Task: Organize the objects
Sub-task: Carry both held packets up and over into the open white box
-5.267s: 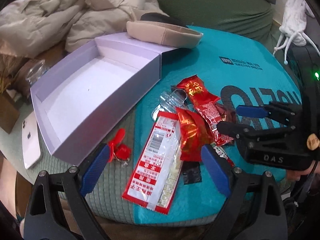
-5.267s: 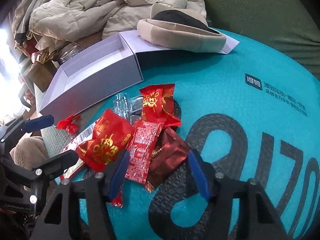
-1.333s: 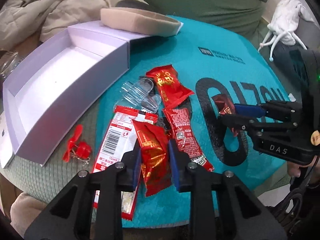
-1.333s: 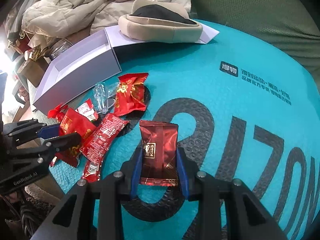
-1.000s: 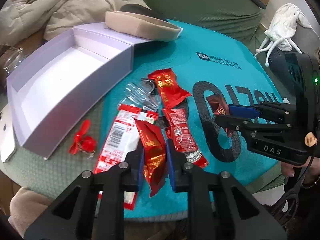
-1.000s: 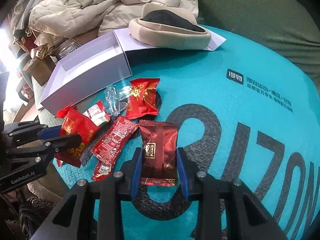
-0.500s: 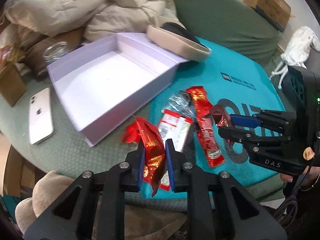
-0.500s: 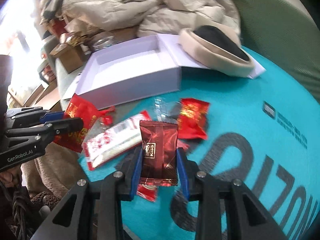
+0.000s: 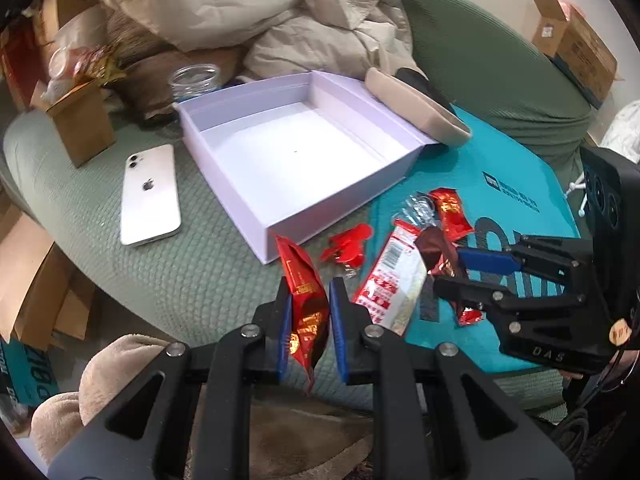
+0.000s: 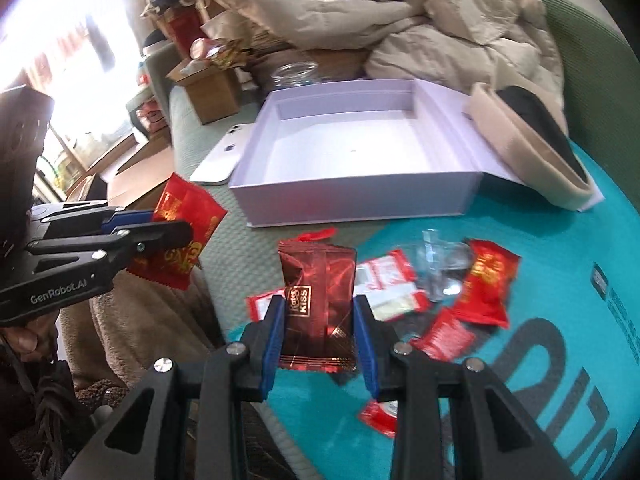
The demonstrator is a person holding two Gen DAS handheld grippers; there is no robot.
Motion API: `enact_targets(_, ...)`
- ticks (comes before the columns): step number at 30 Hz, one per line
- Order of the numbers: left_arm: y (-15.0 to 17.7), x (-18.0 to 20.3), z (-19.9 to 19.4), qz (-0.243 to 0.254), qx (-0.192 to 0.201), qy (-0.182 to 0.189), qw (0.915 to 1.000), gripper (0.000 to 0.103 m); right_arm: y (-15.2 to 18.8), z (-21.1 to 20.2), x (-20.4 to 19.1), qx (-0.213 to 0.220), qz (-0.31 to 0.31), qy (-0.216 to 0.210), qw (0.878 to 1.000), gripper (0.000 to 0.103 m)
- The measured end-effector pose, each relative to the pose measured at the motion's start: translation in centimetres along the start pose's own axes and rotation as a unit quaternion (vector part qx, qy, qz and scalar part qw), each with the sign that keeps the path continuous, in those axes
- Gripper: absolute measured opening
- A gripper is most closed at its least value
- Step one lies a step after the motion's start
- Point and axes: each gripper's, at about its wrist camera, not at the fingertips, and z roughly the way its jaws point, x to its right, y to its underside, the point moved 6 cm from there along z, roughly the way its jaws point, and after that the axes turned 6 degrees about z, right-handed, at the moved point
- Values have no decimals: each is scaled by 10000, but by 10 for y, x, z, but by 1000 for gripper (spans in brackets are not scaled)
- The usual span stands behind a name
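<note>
Both grippers tilted down, left gripper (image 9: 308, 312) and right gripper (image 10: 318, 324) side by side.

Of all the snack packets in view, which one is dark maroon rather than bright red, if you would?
The dark maroon packet marked KISS, clamped upright in the right gripper. The left gripper holds a bright red packet with gold print.

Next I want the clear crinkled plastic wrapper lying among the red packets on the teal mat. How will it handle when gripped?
The clear crinkled plastic wrapper looks thin and creased, so it will probably crush flat rather than hold its shape. It seems empty, so likely very light and easily nudged aside. It touches the bright red gold-printed snack packet, which may shift with it.
</note>
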Motion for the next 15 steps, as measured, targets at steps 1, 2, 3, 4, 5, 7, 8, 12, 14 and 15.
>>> enact_targets(1, 1, -5, 0, -71, -12, -14, 10000, 17, 0, 2, -3, -30, -25, -23, 10000, 34)
enact_targets(2, 2, -8, 0, -113, -10, -18, 9999, 17, -2, 5, -8, -60, -55, -48, 10000, 34)
enact_targets(3, 1, -12, 0, -142, 4, -19, 9999, 17, -3, 6, -11, -79, -81, -74, 9999, 34)
enact_targets(4, 0, -15, -1, -165, 21, -23, 9999, 17, -5, 8, -14, -96, -104, -100, 9998, 34)
enact_targets(5, -1, -18, -2, -180, 36, -17, 9998, 17, -8, 9, -18, -114, -133, -120, 9998, 34)
enact_targets(7, -4, -26, -2, -227, 73, 5, 9997, 17, -14, 12, -23, -141, -175, -147, 9996, 34)
enact_targets(8, -6, -29, -1, -236, 79, 23, 9997, 17, -17, 14, -26, -156, -194, -171, 9995, 34)
enact_targets(12, -18, -43, 3, -245, 91, 62, 9996, 17, -31, 20, -35, -217, -169, -364, 9990, 34)
enact_targets(14, -26, -49, 5, -238, 119, 89, 9996, 17, -40, 22, -41, -274, -104, -605, 9977, 34)
enact_targets(15, -29, -51, 7, -223, 121, 86, 9996, 16, -43, 22, -42, -275, -96, -657, 9974, 34)
